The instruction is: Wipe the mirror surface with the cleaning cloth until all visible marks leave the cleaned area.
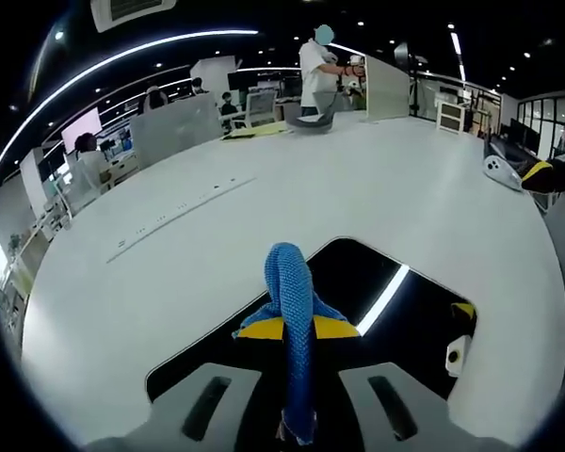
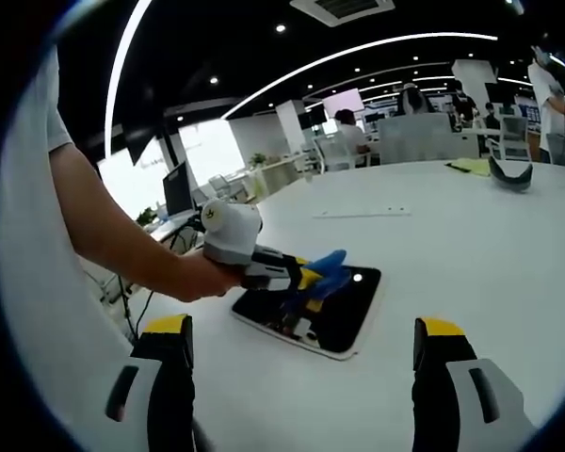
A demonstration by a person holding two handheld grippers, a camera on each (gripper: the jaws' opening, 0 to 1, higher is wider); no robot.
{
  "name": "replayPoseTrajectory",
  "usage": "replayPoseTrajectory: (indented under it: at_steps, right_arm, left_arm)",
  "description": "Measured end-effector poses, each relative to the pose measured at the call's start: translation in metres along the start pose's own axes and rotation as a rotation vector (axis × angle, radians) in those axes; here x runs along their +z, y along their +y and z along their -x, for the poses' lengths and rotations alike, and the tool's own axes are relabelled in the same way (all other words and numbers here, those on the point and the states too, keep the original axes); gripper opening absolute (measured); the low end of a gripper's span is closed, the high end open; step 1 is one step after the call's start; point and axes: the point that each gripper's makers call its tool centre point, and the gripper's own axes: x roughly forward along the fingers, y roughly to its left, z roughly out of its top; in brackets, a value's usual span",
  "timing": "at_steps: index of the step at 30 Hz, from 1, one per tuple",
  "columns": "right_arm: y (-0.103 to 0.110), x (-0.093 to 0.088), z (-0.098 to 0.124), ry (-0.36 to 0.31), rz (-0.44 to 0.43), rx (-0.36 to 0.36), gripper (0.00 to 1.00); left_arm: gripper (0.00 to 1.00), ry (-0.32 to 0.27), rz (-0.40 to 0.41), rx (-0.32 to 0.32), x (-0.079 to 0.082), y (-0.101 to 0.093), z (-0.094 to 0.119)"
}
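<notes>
From the right gripper view you get the side-on picture: a person's arm point(image 2: 104, 235) reaches in from the left and grips the left gripper point(image 2: 306, 280), whose yellow-tipped jaws are pinched on a blue cloth point(image 2: 328, 266) just over the mirror point(image 2: 311, 311). The mirror lies flat on the white table point(image 2: 471, 254), a dark rounded slab with a pale rim, its long axis running from lower left to upper right across that view. The gripper points along it, toward the upper right end. The right gripper point(image 2: 301, 377) hangs back from all this, well apart from the mirror, its two yellow-capped jaws spread wide with nothing between them.

The left gripper view looks down the tool itself. Here the cloth point(image 1: 292, 320) stands up as a twisted blue rope between the jaws point(image 1: 292, 330), clamped at its lower part, its top end pointing away over the mirror point(image 1: 377, 301). The glass reflects a bright ceiling strip as a slanted white bar. The mirror's length runs away from the camera toward the upper right. I cannot tell whether the cloth touches the glass. Across the table a person point(image 1: 315, 71) stands beside a partition.
</notes>
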Motion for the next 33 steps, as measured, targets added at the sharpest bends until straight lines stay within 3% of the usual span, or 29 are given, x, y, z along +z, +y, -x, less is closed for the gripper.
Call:
replayPoseTrajectory:
  at_steps: [10,24,33]
  right_arm:
    - [-0.002,0.003,0.001,-0.005,0.002,-0.008,0.97]
    - [-0.005,-0.009,0.004,0.009,-0.016,-0.025,0.97]
    - [-0.004,-0.003,0.007,-0.011,-0.015,-0.029,0.96]
  left_arm:
    - [0.06,-0.01,-0.011,-0.033,0.006,-0.013,-0.007]
    - [0.06,-0.018,-0.027,-0.072,0.017,-0.035,-0.019]
    - [0.06,-0.032,-0.039,-0.096,0.023,-0.046,-0.025]
